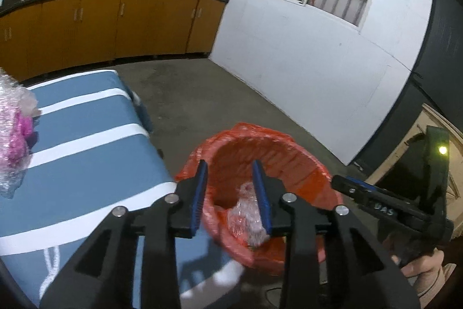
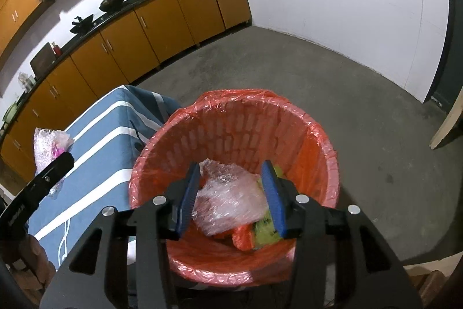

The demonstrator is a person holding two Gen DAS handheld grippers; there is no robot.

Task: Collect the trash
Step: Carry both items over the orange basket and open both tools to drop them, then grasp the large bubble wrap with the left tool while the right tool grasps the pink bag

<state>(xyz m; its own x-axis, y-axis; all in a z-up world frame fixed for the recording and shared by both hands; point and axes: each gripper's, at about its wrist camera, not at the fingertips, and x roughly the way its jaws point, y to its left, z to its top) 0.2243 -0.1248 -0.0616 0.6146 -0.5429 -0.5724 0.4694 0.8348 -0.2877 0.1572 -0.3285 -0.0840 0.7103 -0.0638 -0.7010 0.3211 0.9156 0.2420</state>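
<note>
My table (image 2: 95, 152) wears a blue cloth with white stripes. A bubble-wrap bundle (image 2: 47, 149) lies near its far edge. The red-lined bin (image 2: 321, 141) stands on the floor (image 2: 318, 71) beside its corner.

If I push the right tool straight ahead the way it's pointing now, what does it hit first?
Most likely the crumpled clear plastic wrap lying in the red-lined bin. The right tool is open over the bin mouth, aimed down at that wad; depth is unclear.
</note>
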